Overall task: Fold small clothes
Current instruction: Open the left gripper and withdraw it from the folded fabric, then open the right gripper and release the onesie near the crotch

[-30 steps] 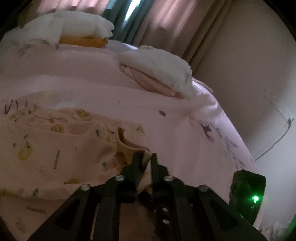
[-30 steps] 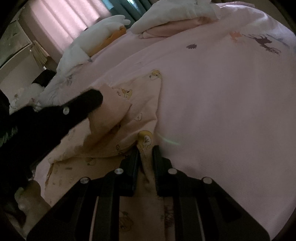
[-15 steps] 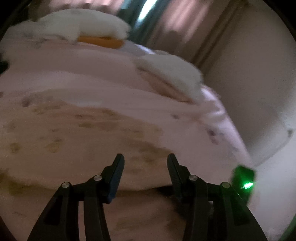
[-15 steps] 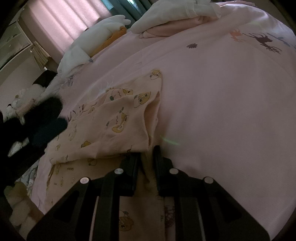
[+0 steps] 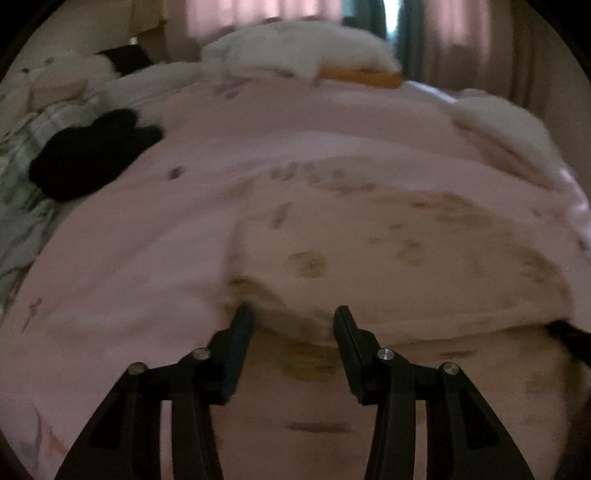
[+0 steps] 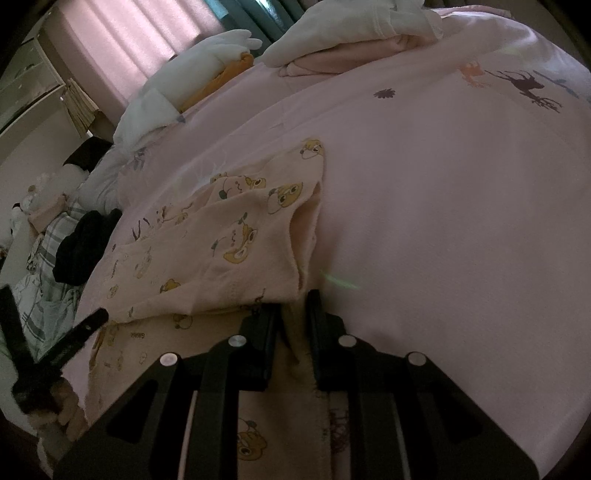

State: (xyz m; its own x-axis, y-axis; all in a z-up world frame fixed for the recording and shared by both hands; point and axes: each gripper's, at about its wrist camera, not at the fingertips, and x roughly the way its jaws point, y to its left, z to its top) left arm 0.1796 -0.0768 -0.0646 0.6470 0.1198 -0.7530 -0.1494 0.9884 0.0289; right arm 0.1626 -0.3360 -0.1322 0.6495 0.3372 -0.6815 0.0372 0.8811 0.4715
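Note:
A small peach garment with cartoon animal prints (image 6: 236, 243) lies on the pink bed cover (image 6: 443, 221), one part folded over the rest. It shows blurred in the left wrist view (image 5: 388, 258). My right gripper (image 6: 293, 308) is shut on the garment's right edge near the fold. My left gripper (image 5: 291, 319) is open and empty, its fingertips at the folded edge's left end; it also shows at the lower left of the right wrist view (image 6: 55, 336).
A folded white and pink pile (image 6: 354, 33) and a white and orange pile (image 6: 207, 70) lie at the far side of the bed. A black cloth (image 5: 92, 155) lies on the left beside plaid bedding (image 6: 40, 258). Curtains (image 6: 147, 40) hang behind.
My left gripper let go of the garment flap, opened, and swung left along the folded edge. The flap now lies flat over the garment. My right gripper kept its hold.

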